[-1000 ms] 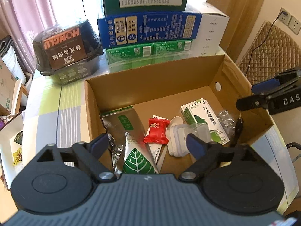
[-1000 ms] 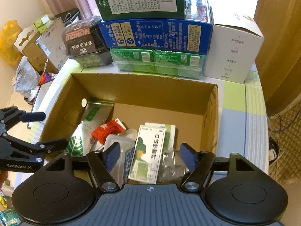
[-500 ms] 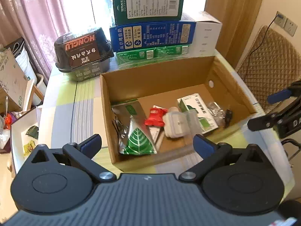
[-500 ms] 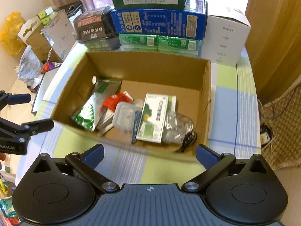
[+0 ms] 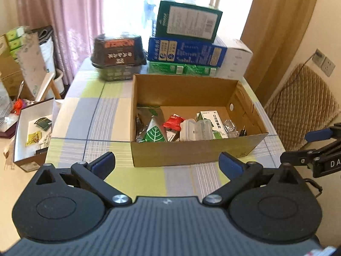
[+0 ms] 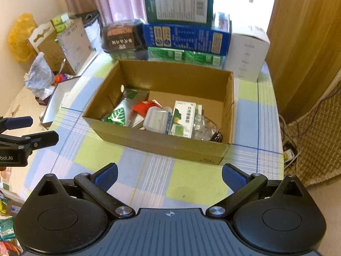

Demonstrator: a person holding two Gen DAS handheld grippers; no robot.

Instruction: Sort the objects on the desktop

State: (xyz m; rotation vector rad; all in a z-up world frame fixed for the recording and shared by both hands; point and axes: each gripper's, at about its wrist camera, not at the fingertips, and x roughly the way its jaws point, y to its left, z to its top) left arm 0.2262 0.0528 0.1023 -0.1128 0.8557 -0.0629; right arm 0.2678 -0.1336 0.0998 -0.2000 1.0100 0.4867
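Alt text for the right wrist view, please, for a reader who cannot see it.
An open cardboard box on a checked tablecloth holds a green-and-white carton, a clear plastic case, a red packet and a leaf-print pouch. The right tongs hang open and empty before it; stacked boxes stand behind.

Partly hidden under the plastic container point(image 6: 156, 120): red packet point(image 6: 142, 108). Too small to tell: dark object point(image 6: 217, 136) in box corner.
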